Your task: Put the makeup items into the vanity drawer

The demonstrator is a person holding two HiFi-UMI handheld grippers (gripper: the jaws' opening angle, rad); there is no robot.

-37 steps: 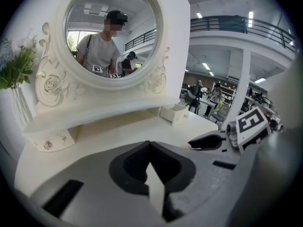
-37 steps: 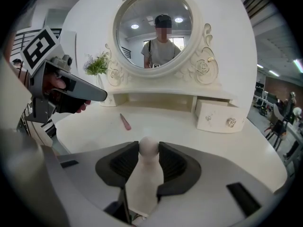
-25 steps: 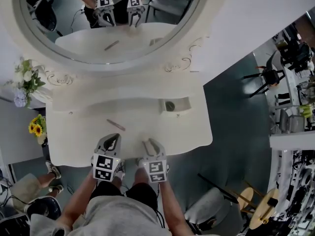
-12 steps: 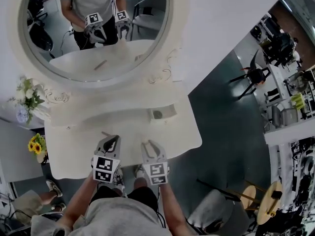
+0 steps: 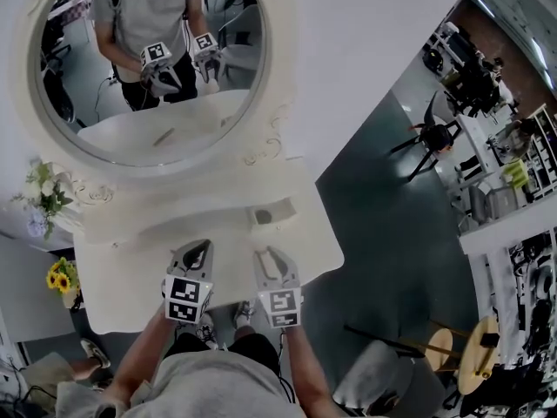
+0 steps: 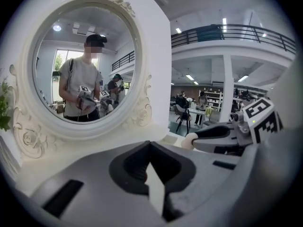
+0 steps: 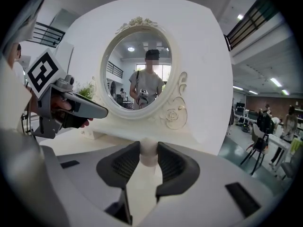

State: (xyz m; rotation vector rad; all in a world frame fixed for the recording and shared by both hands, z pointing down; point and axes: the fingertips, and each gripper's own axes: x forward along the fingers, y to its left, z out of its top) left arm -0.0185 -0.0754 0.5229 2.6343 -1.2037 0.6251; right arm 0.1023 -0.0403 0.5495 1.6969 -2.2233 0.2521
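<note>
Head view: right gripper [image 5: 271,259] clenches a pale makeup item [image 7: 147,154] over the table's [image 5: 122,273] near edge; left gripper's [image 5: 195,252] jaws are together, empty. Carrying step, I judge: next reach the open drawer [image 5: 271,213] and release.

A large oval mirror [image 5: 83,103] in a carved white frame stands against a plain white wall [image 5: 365,33], with a rose ornament [image 7: 138,21] at the top of the frame. At the mirror's left foot is a bunch of white flowers [image 5: 42,194], and lower down, beside the table's left edge, are yellow sunflowers [image 5: 61,277]. To the right lies a dark grey floor [image 5: 383,198] with a black chair [image 5: 432,136] standing well away. Two round wooden stools [image 5: 481,355] stand near the lower right corner. Beyond the mirror, an upper gallery has a dark railing [image 6: 232,32], and people [image 6: 202,100] stand among the distant furniture below it.
</note>
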